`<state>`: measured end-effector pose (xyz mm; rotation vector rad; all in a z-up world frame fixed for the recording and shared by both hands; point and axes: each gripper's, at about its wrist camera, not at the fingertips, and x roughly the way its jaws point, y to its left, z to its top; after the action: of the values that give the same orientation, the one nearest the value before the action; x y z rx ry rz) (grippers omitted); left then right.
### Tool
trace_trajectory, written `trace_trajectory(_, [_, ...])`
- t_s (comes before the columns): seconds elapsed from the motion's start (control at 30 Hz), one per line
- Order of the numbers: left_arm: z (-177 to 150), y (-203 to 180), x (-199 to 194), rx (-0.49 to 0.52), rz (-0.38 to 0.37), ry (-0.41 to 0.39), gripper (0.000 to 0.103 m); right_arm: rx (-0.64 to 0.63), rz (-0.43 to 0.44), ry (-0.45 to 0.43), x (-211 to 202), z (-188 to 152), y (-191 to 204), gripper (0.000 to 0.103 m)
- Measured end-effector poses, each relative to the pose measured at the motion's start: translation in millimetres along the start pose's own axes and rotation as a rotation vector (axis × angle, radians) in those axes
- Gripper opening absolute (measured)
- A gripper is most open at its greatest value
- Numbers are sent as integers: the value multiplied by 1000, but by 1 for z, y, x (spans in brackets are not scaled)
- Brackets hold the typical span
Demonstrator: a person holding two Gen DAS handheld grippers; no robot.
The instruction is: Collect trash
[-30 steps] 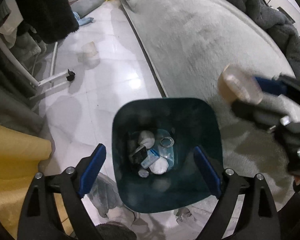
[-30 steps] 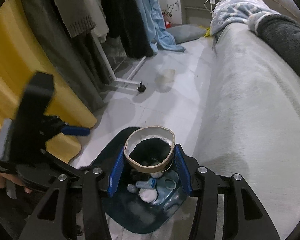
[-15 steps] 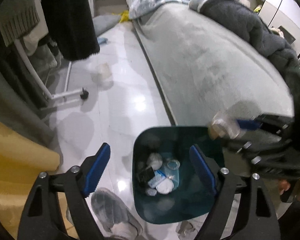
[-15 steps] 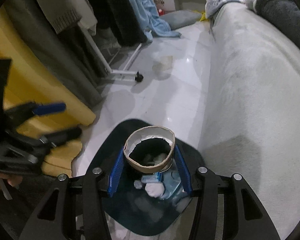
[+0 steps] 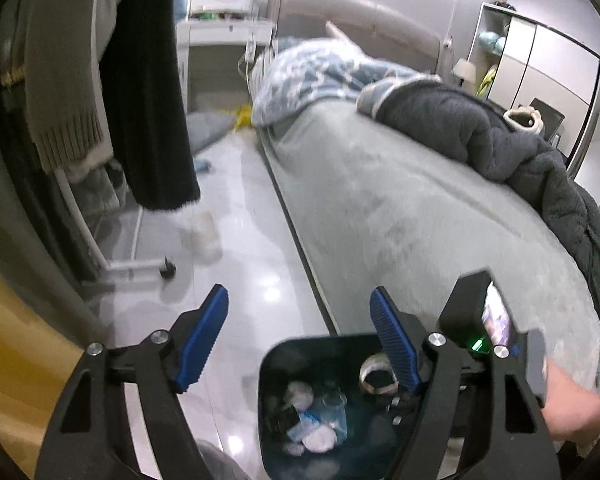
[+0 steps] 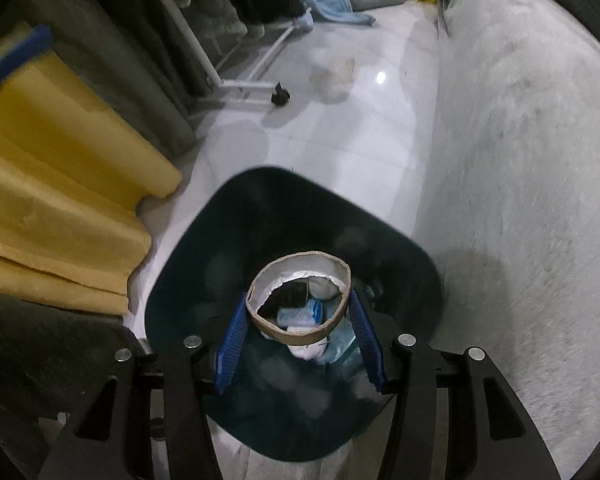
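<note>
The right gripper (image 6: pixel 298 334) clamps an empty tape roll core (image 6: pixel 299 297) between its blue pads, directly over the open dark teal trash bin (image 6: pixel 260 216), which holds tissue wads and wrappers. The left gripper (image 5: pixel 300 338) is spread wide and holds nothing, above the bin's left rim. Only the left wrist view shows the grey bed (image 5: pixel 400 200) and a crumpled cup (image 5: pixel 202 236) on the tiled floor (image 5: pixel 240 184). No writing is legible.

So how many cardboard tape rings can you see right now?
1: the cardboard ring sits clamped between the right gripper jaws, directly above the open trash bin. More could lie hidden under the rubbish inside.
</note>
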<state>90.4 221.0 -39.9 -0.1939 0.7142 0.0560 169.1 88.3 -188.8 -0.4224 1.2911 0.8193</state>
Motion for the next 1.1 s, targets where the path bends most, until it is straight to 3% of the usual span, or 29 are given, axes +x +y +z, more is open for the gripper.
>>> trace_trajectory(0.07, [3, -5, -6, 9, 2, -38, 76, 6, -3, 0, -1, -2, -1, 70])
trace_trajectory(0.3, [20, -27, -28, 43, -5, -166, 79, 37, 4, -91, -30, -8, -1, 71])
trace_trajectory(0.4, [25, -40, -33, 46, -18, -188, 87, 23, -36, -178, -59, -14, 2, 78])
trace_trajectory(0.6, [26, -67, -53, 60, -15, -263, 95, 35, -112, -353, -117, -50, -3, 82])
trace_trajectory(0.8, [21, -82, -58, 57, -40, -278, 98, 63, -245, -489, -172, -89, -15, 88])
trace_trajectory(0.97, [12, -98, -63, 86, -22, -294, 99, 151, -290, -614, -216, -129, -27, 94])
trace_trajectory(1.1, [2, -110, -67, 110, -21, -290, 99, 214, -316, -663, -232, -157, -31, 98])
